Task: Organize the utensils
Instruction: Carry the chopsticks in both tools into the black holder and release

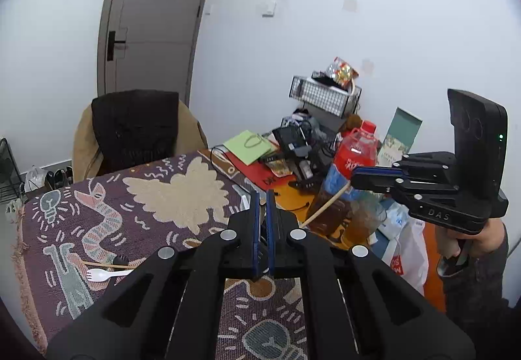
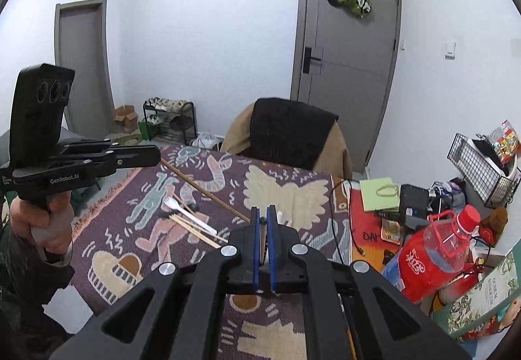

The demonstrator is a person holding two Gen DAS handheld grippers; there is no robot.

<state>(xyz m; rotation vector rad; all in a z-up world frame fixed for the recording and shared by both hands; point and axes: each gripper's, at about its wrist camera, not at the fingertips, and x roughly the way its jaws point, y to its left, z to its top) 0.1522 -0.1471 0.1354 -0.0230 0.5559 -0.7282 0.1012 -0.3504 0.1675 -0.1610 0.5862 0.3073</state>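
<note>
Holding one long wooden stick between us, we have each gripper clamped on an end. Our left gripper has its fingers closed tight on the end at the left of the right-wrist view, and our right gripper is closed just as tight on the other end at lower centre. The stick hangs above the patterned surface, clear of it. Below it, left of centre, lie a white plastic fork and a few more wooden sticks. We judge all of these light, stiff, thin and easy to snap or roll. The sticks are best pinched near the middle or at both ends, the fork by its flat handle.
</note>
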